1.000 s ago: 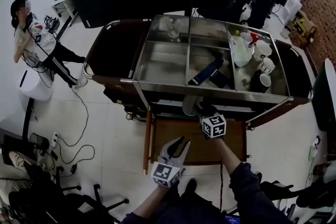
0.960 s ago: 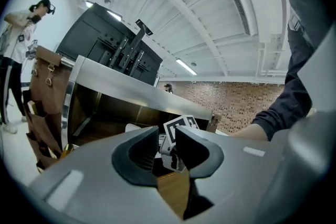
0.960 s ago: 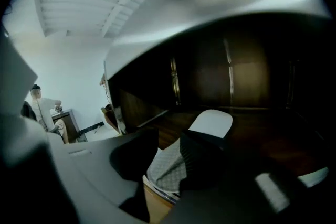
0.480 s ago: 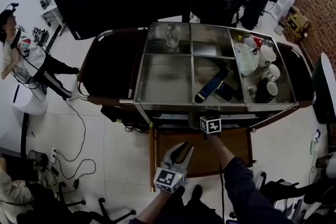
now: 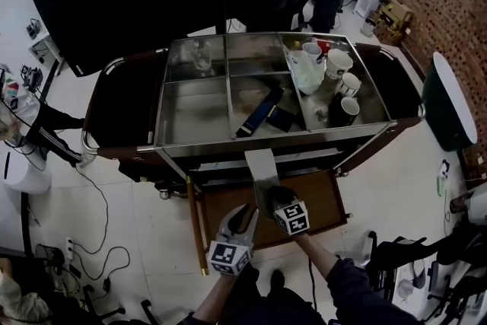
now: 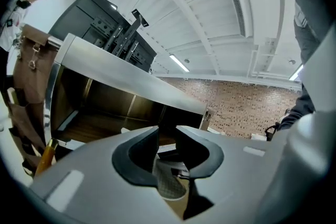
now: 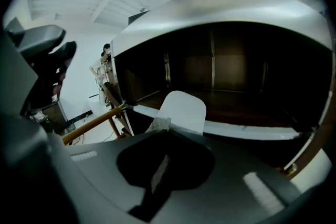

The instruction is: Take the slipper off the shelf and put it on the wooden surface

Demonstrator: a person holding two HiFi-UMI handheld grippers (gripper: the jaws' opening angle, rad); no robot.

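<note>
We held the right tongs (image 5: 268,194) (image 7: 161,136) forward with the forearm stretched out, its jaws closing the last bit and pinching the near edge of the slipper (image 5: 259,170) (image 7: 182,107). The slipper stuck out ahead of those jaws toward the dark shelf (image 7: 236,102), over the wooden surface (image 5: 323,198). The left tongs (image 5: 245,212) (image 6: 167,140) hovered just to the left of the right one, jaws apart and empty, pointing at the slipper's sole.

Bright strip lights (image 6: 180,63) overhead, shelf interior (image 7: 236,76) dim (deep shadow), fisheye warping, dark corners
</note>
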